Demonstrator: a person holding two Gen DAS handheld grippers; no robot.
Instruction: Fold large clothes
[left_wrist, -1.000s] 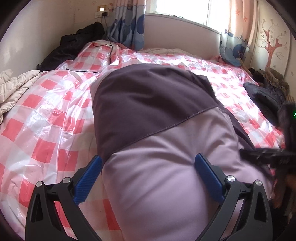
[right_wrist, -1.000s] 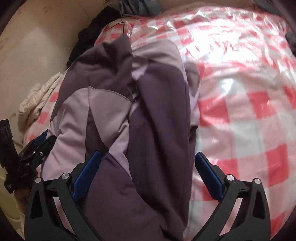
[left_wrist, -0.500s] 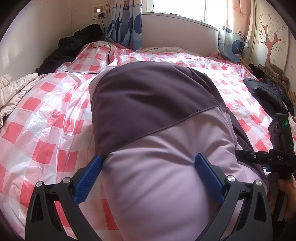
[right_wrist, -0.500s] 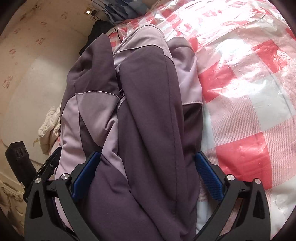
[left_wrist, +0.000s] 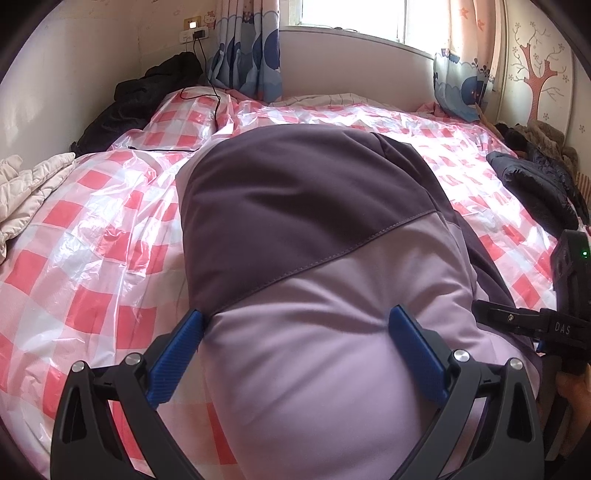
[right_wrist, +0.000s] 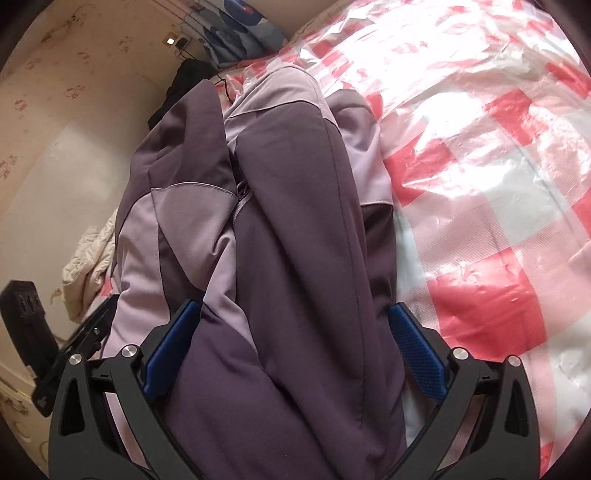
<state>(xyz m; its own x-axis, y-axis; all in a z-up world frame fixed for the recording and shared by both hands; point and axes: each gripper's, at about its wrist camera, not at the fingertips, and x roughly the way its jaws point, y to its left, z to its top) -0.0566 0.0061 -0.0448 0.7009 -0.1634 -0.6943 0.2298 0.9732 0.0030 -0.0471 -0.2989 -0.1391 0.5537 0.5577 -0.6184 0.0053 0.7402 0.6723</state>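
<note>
A two-tone jacket, dark purple and pale lilac, lies folded lengthwise on the bed. In the left wrist view the jacket fills the centre, and my left gripper stands open, its blue fingers straddling the lilac end. In the right wrist view the jacket runs away from the camera with a sleeve laid along it. My right gripper is open too, with the dark fabric bulging between its fingers. Each gripper shows in the other's view, the right one at the edge and the left one likewise.
The bed carries a red-and-white checked plastic sheet. A cream quilt lies at the left, black clothes by the wall, dark jackets at the right. A cable runs from a wall socket. Curtains and a window are behind.
The right gripper has tilted and moved in closer over the jacket's near end. The left gripper has drawn back slightly, and the right gripper now shows at its right edge. Both stayed open.
</note>
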